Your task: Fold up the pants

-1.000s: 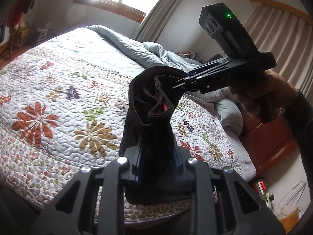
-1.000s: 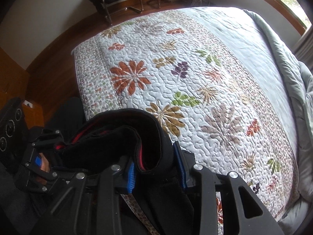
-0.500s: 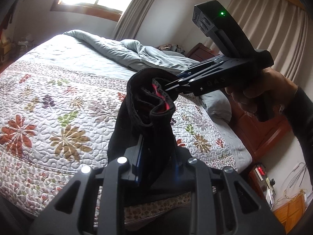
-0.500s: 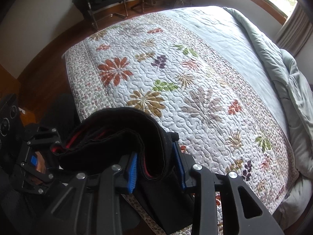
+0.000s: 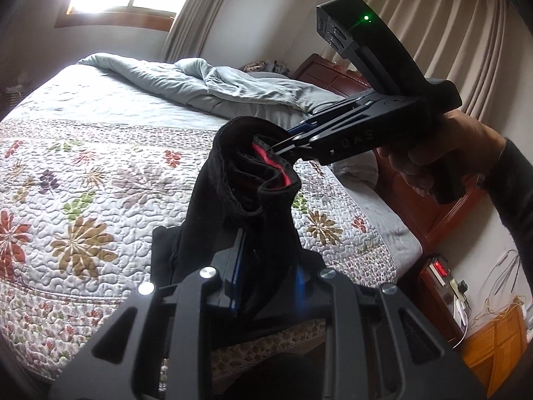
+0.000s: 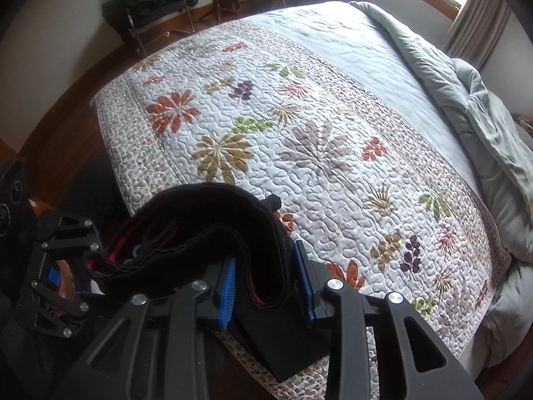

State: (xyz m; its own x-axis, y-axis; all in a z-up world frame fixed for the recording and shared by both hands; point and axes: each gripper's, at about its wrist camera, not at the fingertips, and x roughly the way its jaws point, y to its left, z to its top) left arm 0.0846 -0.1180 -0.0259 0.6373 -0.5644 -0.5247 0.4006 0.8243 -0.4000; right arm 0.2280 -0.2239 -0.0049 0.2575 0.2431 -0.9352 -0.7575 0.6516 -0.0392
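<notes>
The left gripper (image 5: 266, 273) and right gripper (image 6: 269, 286) both clamp the black pants (image 5: 240, 206), holding the bunched waistband above the near edge of the bed. A flowered quilt (image 6: 299, 133) covers the bed, with a grey blanket (image 5: 233, 86) heaped by the curtains (image 5: 433, 33).

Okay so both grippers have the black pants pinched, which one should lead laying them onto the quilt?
Probably right. The right gripper already hangs over the quilt gripping the pants; the left gripper sits back near the bed's edge.
</notes>
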